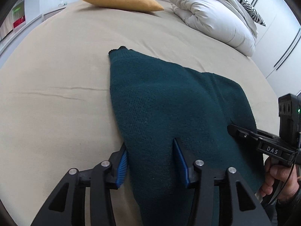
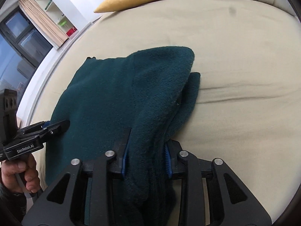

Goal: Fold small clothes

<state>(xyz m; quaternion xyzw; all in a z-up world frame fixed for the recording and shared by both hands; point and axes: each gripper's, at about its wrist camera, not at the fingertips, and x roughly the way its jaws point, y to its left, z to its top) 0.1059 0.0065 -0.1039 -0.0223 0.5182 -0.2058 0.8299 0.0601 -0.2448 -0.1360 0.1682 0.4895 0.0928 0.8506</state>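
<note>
we see teal sweater [image 1: 169,101] folded on bed [image 1: 56,94], mid-frame. left gripper [image 1: 150,162] fingers apart, straddling near-left edge, not pressing. right gripper [image 2: 146,156] clamped on thick near-right fold. long axis runs away from both, toward upper frame.

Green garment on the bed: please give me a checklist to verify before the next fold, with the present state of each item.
1. Green garment lies fully on the bed sheet: ok.
2. Right hand-held gripper holds the thick folded edge: ok.
3. Left hand-held gripper holds the cloth: not ok; jaws apart, cloth flat between them.
4. Layers aligned: not ok; a lower layer sticks out at the side.
5. Yellow pillow and white duvet apart from the garment: ok.
</note>
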